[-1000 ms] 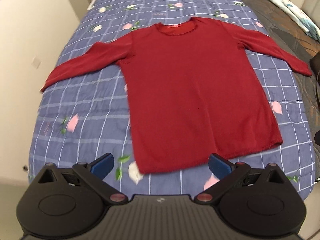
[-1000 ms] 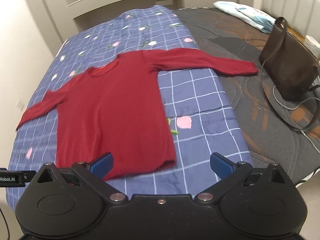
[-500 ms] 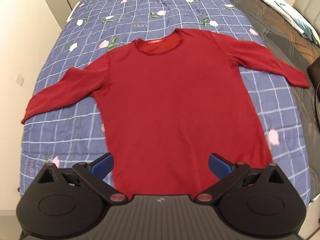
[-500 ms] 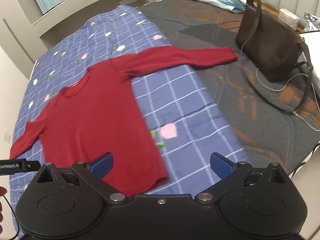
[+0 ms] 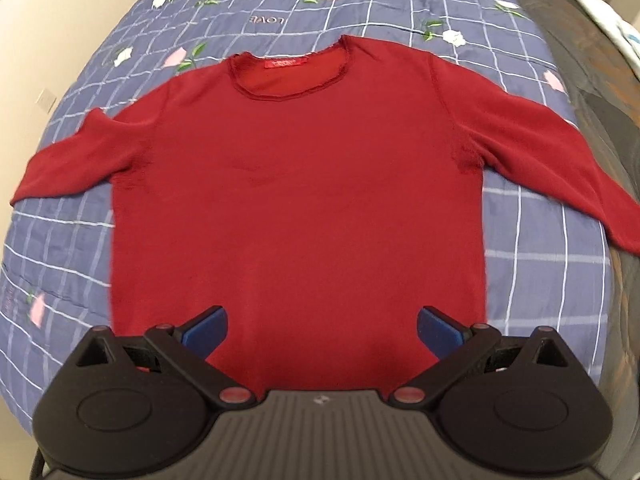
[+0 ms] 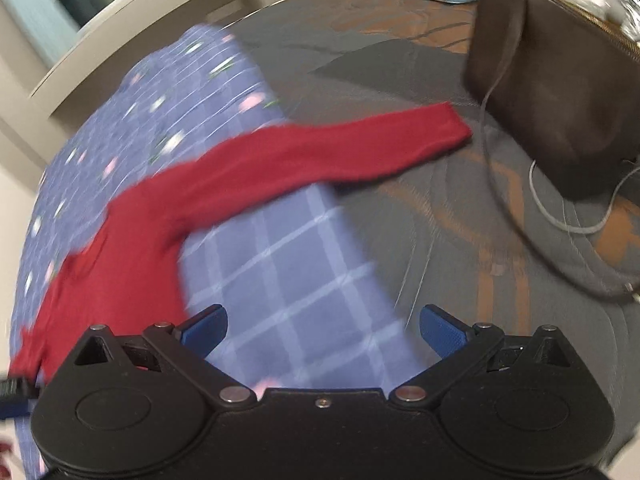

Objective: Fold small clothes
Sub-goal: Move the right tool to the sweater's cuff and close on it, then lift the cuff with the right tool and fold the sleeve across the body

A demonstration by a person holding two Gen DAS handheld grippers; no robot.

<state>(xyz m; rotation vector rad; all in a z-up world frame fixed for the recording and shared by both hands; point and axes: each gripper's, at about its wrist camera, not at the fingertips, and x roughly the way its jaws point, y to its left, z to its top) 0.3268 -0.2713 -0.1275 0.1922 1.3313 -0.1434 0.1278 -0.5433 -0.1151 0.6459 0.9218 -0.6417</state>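
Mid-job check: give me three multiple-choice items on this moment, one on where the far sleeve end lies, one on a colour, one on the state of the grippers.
1. The right sleeve's cuff lies
A. on the dark grey quilt
B. inside the brown bag
C. folded over the chest

2. The sweater is
A. blue
B. dark red
C. white

3. Both grippers are
A. shut on the hem
B. shut on a sleeve
C. open, holding nothing

Answers:
1 A, the cuff rests past the blue checked blanket, beside the bag.
2 B, all of it is dark red.
3 C, the left gripper and right gripper show wide, clear gaps.
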